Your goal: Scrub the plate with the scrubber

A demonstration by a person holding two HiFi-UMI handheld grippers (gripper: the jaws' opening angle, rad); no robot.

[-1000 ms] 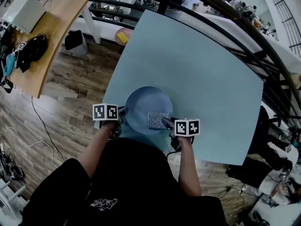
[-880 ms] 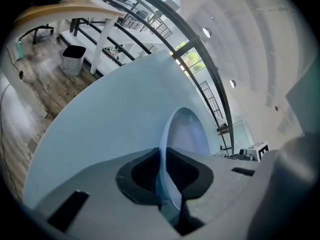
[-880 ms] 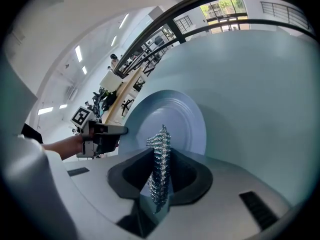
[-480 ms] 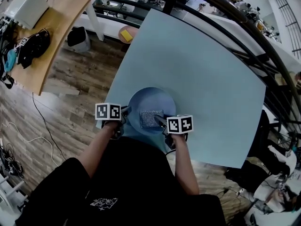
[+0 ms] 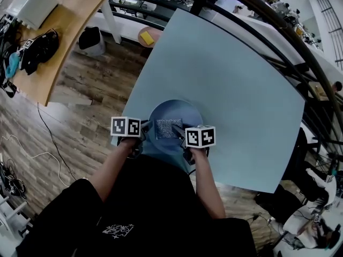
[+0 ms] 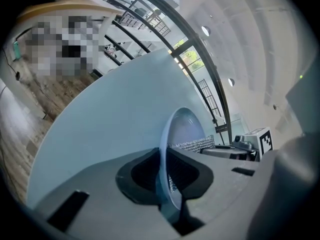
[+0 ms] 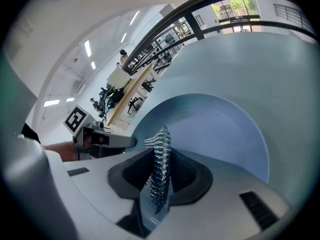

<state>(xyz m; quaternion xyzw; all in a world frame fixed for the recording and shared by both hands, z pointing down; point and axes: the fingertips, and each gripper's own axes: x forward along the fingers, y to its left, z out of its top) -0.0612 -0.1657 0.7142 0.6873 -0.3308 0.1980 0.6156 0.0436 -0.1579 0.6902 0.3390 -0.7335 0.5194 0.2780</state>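
Note:
A round blue plate lies near the front edge of the pale blue table. My left gripper is shut on the plate's left rim; in the left gripper view that rim stands edge-on between the pads. My right gripper is shut on a silver mesh scrubber, which lies flat on the plate's near left part. The right gripper view shows the scrubber pinched upright between the jaws, with the plate beyond it and the left gripper at left.
A wooden desk with a white box and dark gear stands at far left. A dark curved railing runs behind the table. Cables lie on the wood floor at left. A yellow object sits beyond the table's far left edge.
My right gripper has dragged the scrubber leftward across the plate, from its right part toward the left gripper. The left gripper has kept its hold on the rim.

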